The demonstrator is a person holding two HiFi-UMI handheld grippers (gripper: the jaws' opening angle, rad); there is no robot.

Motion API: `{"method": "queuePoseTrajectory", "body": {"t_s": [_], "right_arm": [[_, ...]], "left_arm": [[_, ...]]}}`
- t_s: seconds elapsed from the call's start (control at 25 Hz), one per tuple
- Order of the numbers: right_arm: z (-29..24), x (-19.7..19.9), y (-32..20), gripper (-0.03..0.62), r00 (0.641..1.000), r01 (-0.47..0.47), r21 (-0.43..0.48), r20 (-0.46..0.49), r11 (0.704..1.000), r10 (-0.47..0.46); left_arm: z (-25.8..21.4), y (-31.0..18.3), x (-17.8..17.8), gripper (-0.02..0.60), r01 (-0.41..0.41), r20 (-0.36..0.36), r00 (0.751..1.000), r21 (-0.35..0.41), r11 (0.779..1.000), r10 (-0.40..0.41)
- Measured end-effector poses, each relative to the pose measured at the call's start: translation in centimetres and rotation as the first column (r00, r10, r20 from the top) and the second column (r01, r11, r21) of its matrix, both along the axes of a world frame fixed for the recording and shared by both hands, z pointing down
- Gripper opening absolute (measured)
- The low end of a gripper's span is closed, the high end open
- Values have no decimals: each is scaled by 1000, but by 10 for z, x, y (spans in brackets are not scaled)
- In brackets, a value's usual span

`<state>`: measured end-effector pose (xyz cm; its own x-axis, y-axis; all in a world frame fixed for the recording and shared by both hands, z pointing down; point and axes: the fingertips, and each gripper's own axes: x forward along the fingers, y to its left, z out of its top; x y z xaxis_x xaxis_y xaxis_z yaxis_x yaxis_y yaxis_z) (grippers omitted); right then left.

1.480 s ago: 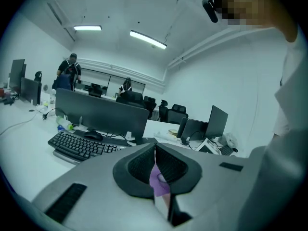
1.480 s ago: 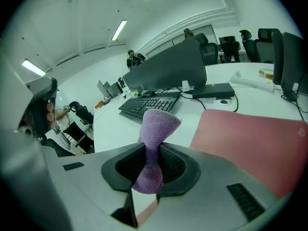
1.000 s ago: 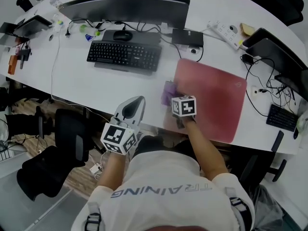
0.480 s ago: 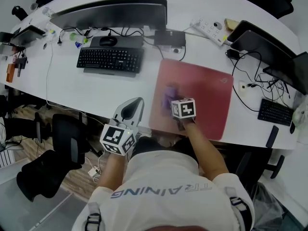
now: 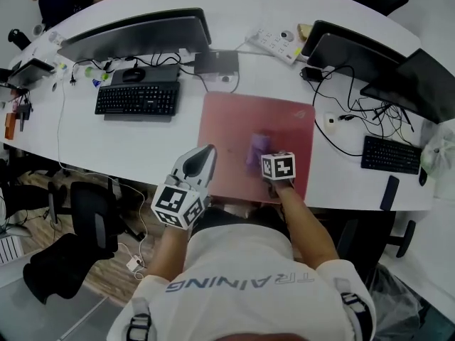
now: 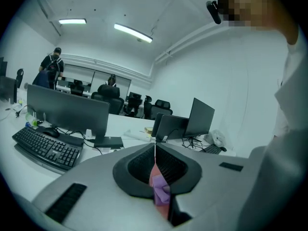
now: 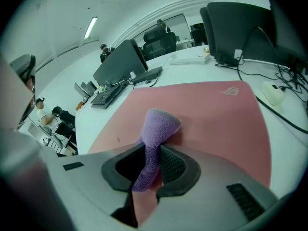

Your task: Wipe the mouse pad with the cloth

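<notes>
Cloth (image 5: 257,148) sits further right on pad (image 5: 226,123) now, clenched in my right gripper (image 7: 155,165); most pad lies left of it. My left gripper (image 6: 155,150) idles, jaws pressed together, empty.

- The lower end of the cloth (image 7: 158,124) is hidden between the jaws of the right gripper (image 7: 153,163).
- A dark screen (image 5: 419,84) is cut off at the head view's right edge.

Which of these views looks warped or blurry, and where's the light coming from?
Head view: the desk bows from the wide lens, the cloth looks smeared. Left gripper view: ceiling lights overhead, dark round border. Right gripper view: cloth sharp, mouse pad evenly lit.
</notes>
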<state>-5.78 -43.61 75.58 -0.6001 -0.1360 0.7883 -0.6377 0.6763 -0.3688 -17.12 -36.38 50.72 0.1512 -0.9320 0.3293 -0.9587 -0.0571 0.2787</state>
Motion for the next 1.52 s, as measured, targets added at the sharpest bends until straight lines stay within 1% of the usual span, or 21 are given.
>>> {"method": "queuePoseTrajectory", "body": {"t_s": [0.16,0.28,0.48,0.64,0.76,0.88,0.96,1.04,1.08,1.16,1.24,1.32,1.52], "right_arm": [[5,45,-15,94,999,-42,-4,0,999,42],[2,78,-28,94,997,-76,9,-8,997,76],[0,129,-43,95,990,-137,19,-16,990,137],[0,165,-52,95,986,-152,71,-55,986,156],[0,187,-57,95,979,-183,89,-71,979,189],[0,200,-60,95,966,-239,90,-74,967,246],[-4,203,-59,95,950,-306,66,-43,950,309],[-17,196,-54,95,930,-369,39,24,929,368],[-27,189,-49,95,923,-383,35,61,923,381],[-47,165,-35,95,919,-379,41,134,924,371],[-62,129,-14,95,924,-342,42,194,939,328],[-75,87,12,95,934,-287,45,233,957,269],[-97,-16,85,95,955,-106,48,284,993,88]], "left_arm": [[1,-15,35,34,-25,-5,1000,7,1000,25],[2,-23,58,34,-42,-7,999,8,999,42],[0,-32,88,34,-73,-3,997,9,997,73],[0,-33,100,34,-87,2,996,4,996,87],[-1,-31,104,34,-99,6,995,2,995,99],[-2,-24,102,34,-108,10,994,3,994,108],[-4,-18,96,34,-109,12,994,8,994,109],[-7,-9,86,34,-102,7,995,16,995,101],[-8,-2,79,34,-97,3,995,19,995,96],[-8,16,62,34,-86,-5,996,22,996,86],[-8,35,39,34,-62,-26,998,27,998,63],[-10,56,12,34,-23,-48,999,39,999,25],[-13,114,-47,34,62,-53,997,47,997,-60]]}}
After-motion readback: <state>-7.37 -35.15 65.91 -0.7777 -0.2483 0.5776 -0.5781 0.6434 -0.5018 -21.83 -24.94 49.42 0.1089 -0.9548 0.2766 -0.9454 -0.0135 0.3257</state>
